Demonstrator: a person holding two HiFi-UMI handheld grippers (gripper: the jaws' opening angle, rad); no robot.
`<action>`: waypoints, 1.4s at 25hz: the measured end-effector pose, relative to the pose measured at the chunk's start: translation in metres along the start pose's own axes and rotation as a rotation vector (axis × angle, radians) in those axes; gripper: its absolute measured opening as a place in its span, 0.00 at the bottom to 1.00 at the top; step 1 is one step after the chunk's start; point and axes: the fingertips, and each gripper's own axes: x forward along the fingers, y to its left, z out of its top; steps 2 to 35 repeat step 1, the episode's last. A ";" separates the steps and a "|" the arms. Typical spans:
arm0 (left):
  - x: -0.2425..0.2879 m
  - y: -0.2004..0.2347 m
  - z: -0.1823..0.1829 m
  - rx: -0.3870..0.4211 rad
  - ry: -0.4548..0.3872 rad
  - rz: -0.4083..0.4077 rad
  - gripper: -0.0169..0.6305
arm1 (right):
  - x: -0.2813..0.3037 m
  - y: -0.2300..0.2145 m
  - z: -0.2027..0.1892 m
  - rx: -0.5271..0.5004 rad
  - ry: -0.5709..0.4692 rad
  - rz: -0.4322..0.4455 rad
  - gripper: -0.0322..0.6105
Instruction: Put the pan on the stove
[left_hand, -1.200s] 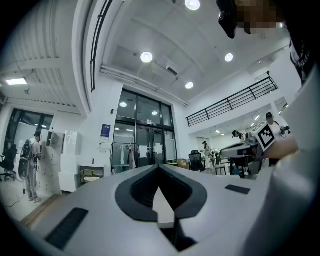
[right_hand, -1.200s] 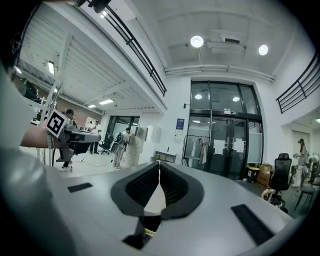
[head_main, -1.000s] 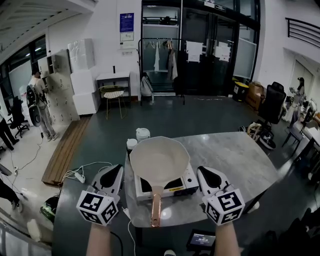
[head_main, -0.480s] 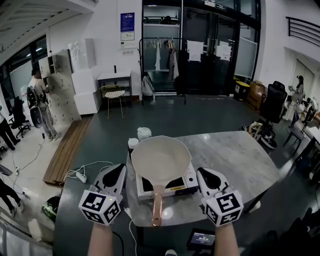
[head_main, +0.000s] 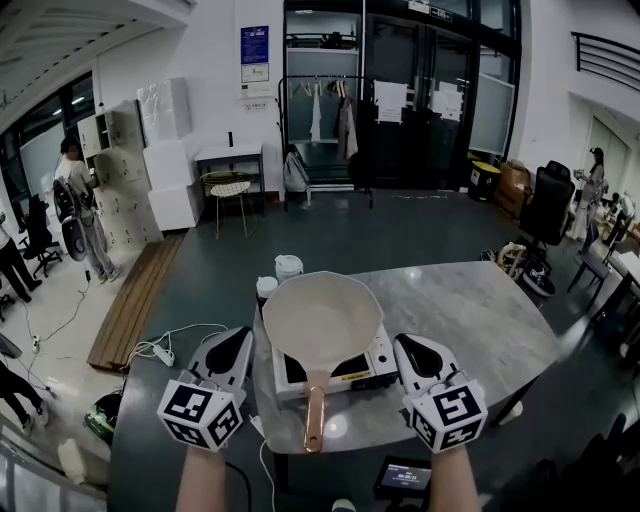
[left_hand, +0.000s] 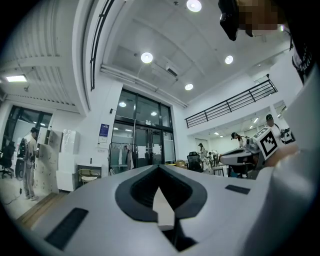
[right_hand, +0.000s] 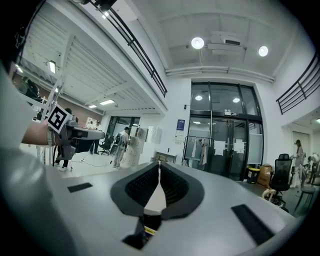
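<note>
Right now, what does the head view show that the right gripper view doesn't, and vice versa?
Head view only: the cream round pan with a copper handle sitting on the white portable stove, on the grey marble table. Right gripper view only: the right tool's jaws shut together, nothing between them, and round ceiling lights. Both: the dark glass doors.

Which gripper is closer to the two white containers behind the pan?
Left. The left gripper is just this side of the white containers; the right gripper lies beyond the pan.
</note>
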 end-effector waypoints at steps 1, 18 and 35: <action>0.000 0.000 0.000 -0.001 0.001 0.000 0.04 | 0.000 0.000 0.000 -0.001 0.000 0.001 0.10; 0.000 0.000 0.000 -0.001 0.001 0.000 0.04 | 0.000 0.000 0.000 -0.001 0.000 0.001 0.10; 0.000 0.000 0.000 -0.001 0.001 0.000 0.04 | 0.000 0.000 0.000 -0.001 0.000 0.001 0.10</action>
